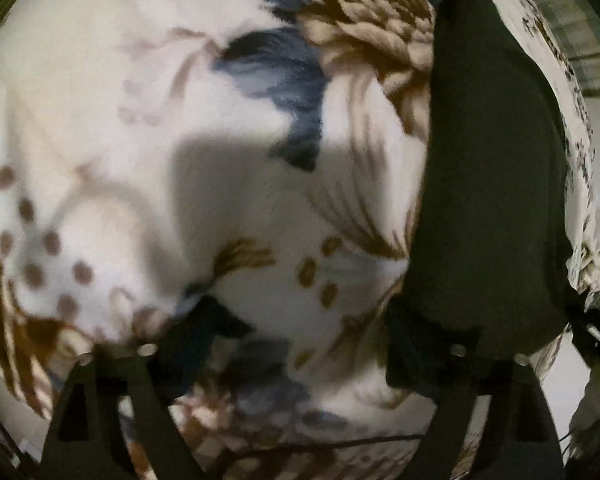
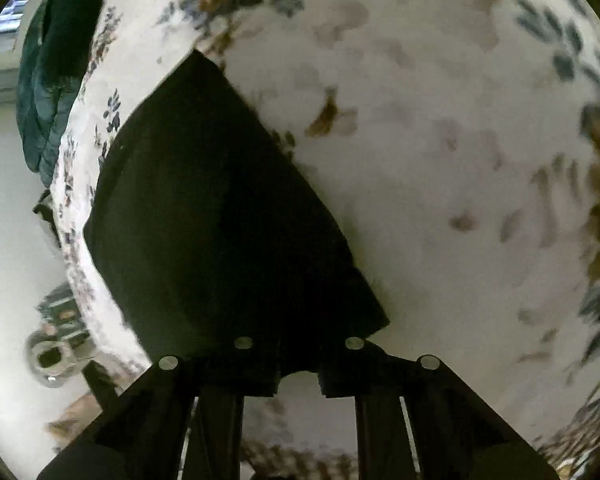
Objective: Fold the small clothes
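Note:
A small dark garment (image 1: 488, 184) lies flat on a white fleece blanket with brown and blue flowers (image 1: 148, 92). In the left wrist view it runs up the right side. My left gripper (image 1: 312, 344) is open, with its right finger (image 1: 428, 356) at the garment's near edge and its left finger (image 1: 196, 340) on bare blanket. In the right wrist view the garment (image 2: 220, 216) fills the middle as a dark wedge. My right gripper (image 2: 298, 372) stands at its near edge with the fingers a small gap apart and the cloth's edge between them.
The blanket (image 2: 440, 160) covers a bed whose edge runs down the left of the right wrist view. A dark green quilted cloth (image 2: 48, 92) hangs off that edge. A metal fitting (image 2: 50, 356) sits on the pale floor below.

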The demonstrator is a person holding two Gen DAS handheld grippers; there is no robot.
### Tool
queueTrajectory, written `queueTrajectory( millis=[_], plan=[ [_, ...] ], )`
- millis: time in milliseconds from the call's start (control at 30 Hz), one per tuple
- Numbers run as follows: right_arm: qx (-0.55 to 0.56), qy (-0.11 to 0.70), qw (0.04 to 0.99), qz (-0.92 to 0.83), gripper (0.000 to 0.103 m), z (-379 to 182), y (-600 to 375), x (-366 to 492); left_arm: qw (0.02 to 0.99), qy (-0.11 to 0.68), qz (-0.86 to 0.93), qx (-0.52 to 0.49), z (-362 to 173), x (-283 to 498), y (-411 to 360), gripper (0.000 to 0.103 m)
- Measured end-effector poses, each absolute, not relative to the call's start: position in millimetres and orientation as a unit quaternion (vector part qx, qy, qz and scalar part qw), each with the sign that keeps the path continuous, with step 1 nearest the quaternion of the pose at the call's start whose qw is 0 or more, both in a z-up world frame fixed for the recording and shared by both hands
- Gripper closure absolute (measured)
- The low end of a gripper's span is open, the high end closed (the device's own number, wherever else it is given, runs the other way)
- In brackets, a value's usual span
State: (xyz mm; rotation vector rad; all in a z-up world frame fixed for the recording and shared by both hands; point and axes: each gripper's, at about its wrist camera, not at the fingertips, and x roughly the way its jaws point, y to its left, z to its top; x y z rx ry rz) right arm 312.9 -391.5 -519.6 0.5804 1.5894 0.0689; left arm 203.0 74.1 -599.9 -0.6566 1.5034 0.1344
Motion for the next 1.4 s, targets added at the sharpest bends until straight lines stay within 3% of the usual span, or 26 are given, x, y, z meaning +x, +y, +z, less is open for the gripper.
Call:
queueTrajectory(
  millis=[67, 267, 333, 500, 567, 733, 867, 1033, 1067, 1100, 1133, 1167, 1200, 1400],
  plan=[
    [0.249, 0.696, 0.673, 0.012, 0.093, -514, -396, 310, 0.676, 0.667, 0.053, -0.309, -606, 206, 76, 0.000],
    [0.244, 0.737, 0.630, 0.026, 0.090, -539, -399, 324, 0.672, 0.659, 0.083, -0.328, -611, 206, 81, 0.000],
    [0.249, 0.744, 0.619, 0.033, 0.079, -538, -404, 332, 0.660, 0.670, 0.087, -0.328, -607, 210, 82, 0.001],
    [0.273, 0.701, 0.654, 0.081, 0.031, -513, -431, 352, 0.713, 0.619, 0.061, -0.324, -553, 229, 87, 0.004],
    [0.276, 0.704, 0.638, 0.144, 0.025, -527, -422, 372, 0.725, 0.599, 0.024, -0.339, -544, 243, 86, 0.004],
    [0.256, 0.740, 0.581, 0.223, 0.024, -585, -383, 412, 0.725, 0.578, -0.050, -0.373, -570, 298, 74, 0.004],
    [0.256, 0.728, 0.555, 0.311, 0.011, -599, -351, 427, 0.732, 0.562, -0.091, -0.374, -583, 330, 64, 0.004],
    [0.245, 0.731, 0.513, 0.378, 0.012, -605, -303, 432, 0.741, 0.554, -0.124, -0.359, -577, 350, 45, 0.004],
    [0.245, 0.731, 0.514, 0.377, 0.012, -607, -298, 432, 0.744, 0.552, -0.124, -0.356, -575, 349, 43, 0.009],
    [0.249, 0.729, 0.516, 0.375, 0.020, -607, -296, 432, 0.744, 0.551, -0.125, -0.358, -572, 349, 42, 0.034],
    [0.254, 0.727, 0.523, 0.366, 0.032, -606, -298, 433, 0.742, 0.554, -0.120, -0.359, -570, 351, 42, 0.048],
    [0.259, 0.727, 0.532, 0.349, 0.065, -606, -305, 432, 0.738, 0.551, -0.121, -0.370, -567, 350, 46, 0.061],
    [0.277, 0.723, 0.537, 0.334, 0.078, -606, -312, 432, 0.734, 0.548, -0.125, -0.381, -564, 350, 50, 0.066],
    [0.274, 0.707, 0.576, 0.307, 0.083, -574, -309, 423, 0.722, 0.564, -0.139, -0.375, -538, 376, 46, 0.071]
  ],
)
